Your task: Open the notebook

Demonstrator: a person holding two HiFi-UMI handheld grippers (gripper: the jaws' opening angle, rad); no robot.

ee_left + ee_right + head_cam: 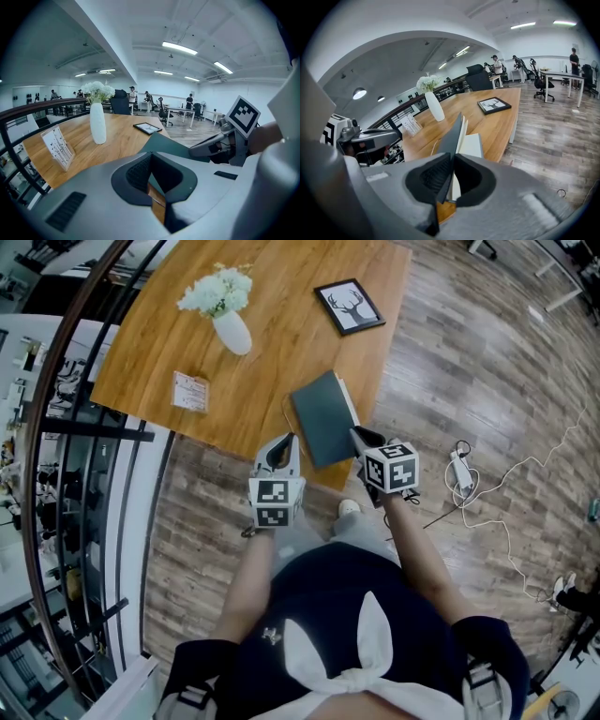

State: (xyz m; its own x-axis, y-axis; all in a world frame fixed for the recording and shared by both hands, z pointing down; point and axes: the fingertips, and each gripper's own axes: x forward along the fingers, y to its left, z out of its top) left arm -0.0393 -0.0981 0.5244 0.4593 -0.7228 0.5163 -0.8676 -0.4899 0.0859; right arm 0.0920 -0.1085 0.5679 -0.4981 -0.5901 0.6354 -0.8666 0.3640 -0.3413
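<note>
A dark green notebook point(323, 418) lies at the near edge of the wooden table point(272, 352). My right gripper point(357, 433) is shut on the near right corner of its cover. In the right gripper view the cover point(453, 133) stands raised, edge-on between the pads of my right gripper point(451, 158), with the white pages point(472, 145) exposed to its right. My left gripper point(292, 438) hovers at the table's near edge, just left of the notebook, shut with nothing in it. In the left gripper view the lifted cover point(171, 146) rises beyond my left gripper point(151, 157).
On the table stand a white vase of flowers point(232, 329), a framed deer picture point(349, 307) and a small card stand point(190, 391). A railing point(56, 427) runs along the left. Cables and a power adaptor point(461, 470) lie on the wooden floor to the right.
</note>
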